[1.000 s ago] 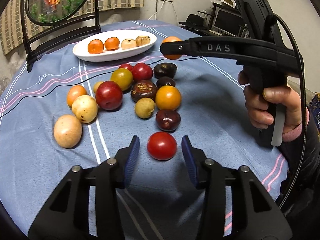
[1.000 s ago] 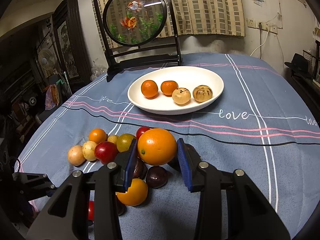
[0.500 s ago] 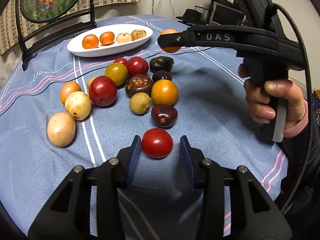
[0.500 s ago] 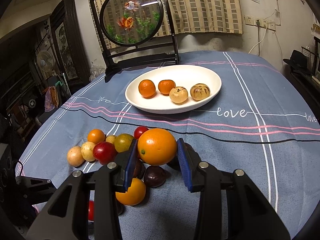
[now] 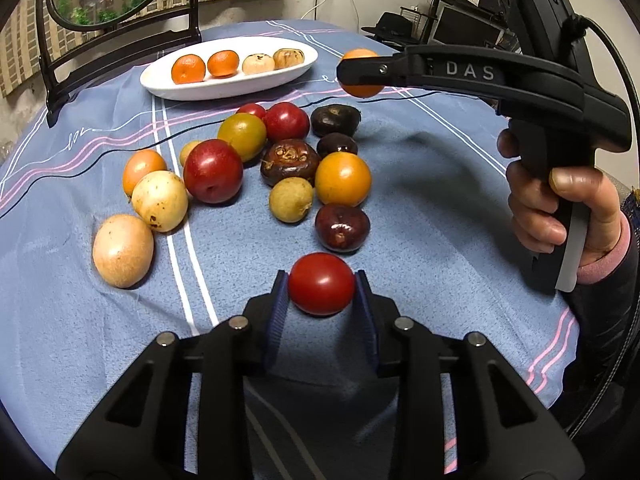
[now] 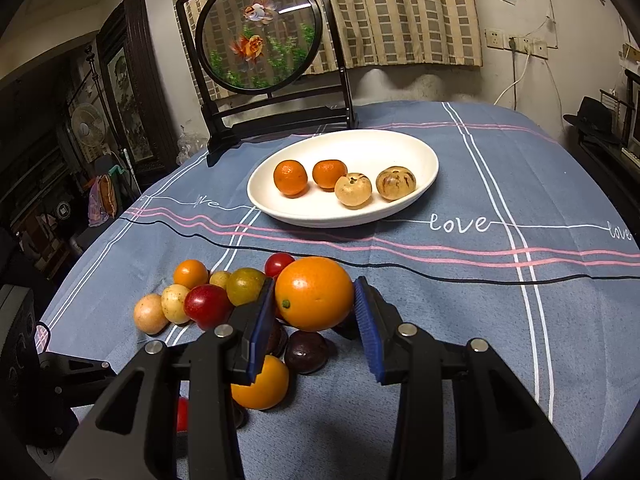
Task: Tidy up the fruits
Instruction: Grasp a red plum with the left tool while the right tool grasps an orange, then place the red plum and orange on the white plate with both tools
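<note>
The left gripper (image 5: 321, 294) has its two blue-padded fingers closed against the sides of a red tomato (image 5: 321, 283), which sits low over the blue tablecloth (image 5: 420, 216) at the near edge of the fruit pile. Just beyond it lies a dark maroon fruit (image 5: 342, 227), then a yellowish-brown round fruit (image 5: 291, 199) and an orange-yellow fruit (image 5: 343, 179) side by side, with a wrinkled brown fruit (image 5: 289, 160) behind them. To the left sit a large red plum-like fruit (image 5: 213, 171), a pale spotted fruit (image 5: 159, 201) and a tan oval fruit (image 5: 123, 251) nearest the cloth's edge. The right gripper (image 6: 315, 307) clamps an orange (image 6: 314, 293) between its blue pads and holds it in the air above the pile, clear of the cloth; from the left wrist view the same orange (image 5: 361, 72) shows at the fingertip of the gripper held by the person's right hand (image 5: 560, 208). Farther back, well apart from the pile, a white oval plate (image 6: 404, 148) holds two small tangerines (image 6: 290, 177) on its left and two pale brown round fruits (image 6: 395, 183) on its right, in a row. Behind the plate stands a round goldfish screen (image 6: 259, 34) in a dark frame, before a checked curtain (image 6: 400, 12).
</note>
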Available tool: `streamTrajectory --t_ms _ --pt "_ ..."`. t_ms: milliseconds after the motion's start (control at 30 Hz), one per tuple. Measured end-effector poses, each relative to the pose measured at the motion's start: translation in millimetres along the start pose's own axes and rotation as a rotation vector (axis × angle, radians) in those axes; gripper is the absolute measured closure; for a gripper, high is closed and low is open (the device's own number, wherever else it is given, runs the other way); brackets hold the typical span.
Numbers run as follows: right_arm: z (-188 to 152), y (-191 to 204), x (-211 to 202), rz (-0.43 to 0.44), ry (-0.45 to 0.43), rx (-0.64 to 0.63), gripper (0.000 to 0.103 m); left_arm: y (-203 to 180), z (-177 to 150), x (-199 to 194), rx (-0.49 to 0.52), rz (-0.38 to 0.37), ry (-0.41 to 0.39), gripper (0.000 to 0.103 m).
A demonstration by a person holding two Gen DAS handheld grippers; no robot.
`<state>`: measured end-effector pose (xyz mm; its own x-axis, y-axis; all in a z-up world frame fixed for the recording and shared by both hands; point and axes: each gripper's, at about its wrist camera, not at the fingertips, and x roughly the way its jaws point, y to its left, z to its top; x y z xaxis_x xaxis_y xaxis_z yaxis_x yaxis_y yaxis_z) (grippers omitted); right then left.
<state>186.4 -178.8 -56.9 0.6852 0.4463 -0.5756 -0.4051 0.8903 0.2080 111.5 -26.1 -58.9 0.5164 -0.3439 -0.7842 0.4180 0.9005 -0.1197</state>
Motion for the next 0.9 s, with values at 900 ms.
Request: streamTrajectory --t_ms 900 --pt "59.7 -2.1 52.8 -0.004 0.004 0.015 0.063 95.6 132.5 -9.6 -0.139 -0.017 -0.166 0.070"
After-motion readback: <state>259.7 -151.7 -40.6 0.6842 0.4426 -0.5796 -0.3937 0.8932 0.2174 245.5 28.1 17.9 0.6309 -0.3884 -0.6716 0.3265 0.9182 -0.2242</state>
